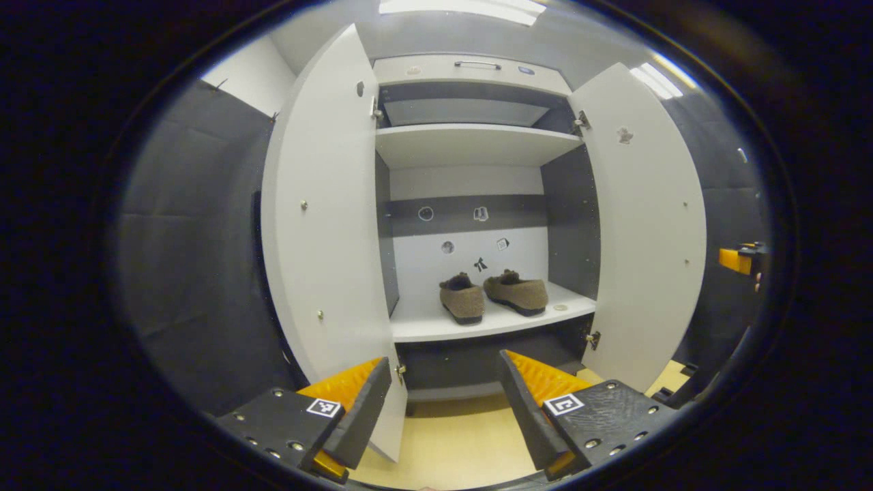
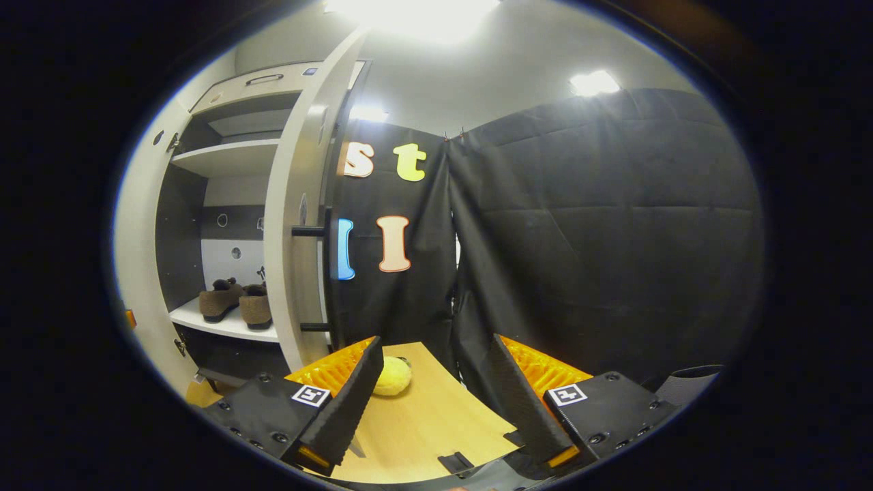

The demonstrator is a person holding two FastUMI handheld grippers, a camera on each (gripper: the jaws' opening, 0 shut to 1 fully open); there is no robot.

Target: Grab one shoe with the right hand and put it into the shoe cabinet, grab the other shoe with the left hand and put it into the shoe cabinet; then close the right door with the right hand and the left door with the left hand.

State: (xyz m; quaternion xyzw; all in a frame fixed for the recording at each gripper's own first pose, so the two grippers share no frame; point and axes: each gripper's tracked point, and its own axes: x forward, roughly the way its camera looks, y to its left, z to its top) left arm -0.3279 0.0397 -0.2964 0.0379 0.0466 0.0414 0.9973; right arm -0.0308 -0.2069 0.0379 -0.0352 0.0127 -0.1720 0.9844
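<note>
Black cloth is hanging around a shoe cabinet (image 1: pixel 477 146) whose left door (image 1: pixel 320 225) and right door (image 1: pixel 648 225) are standing wide open; between them two shoes (image 1: pixel 492 294) are sitting together on its lower shelf. Facing it, the left gripper (image 1: pixel 445 382) is gaping and holding nothing. The right gripper (image 2: pixel 433 372) is likewise spread, empty, beside the right door, which probably swings lightly; pushing near its free edge looks easiest.

White cabinet shelf (image 1: pixel 436 326): two brown shoes (image 1: pixel 492 294) side by side.
</note>
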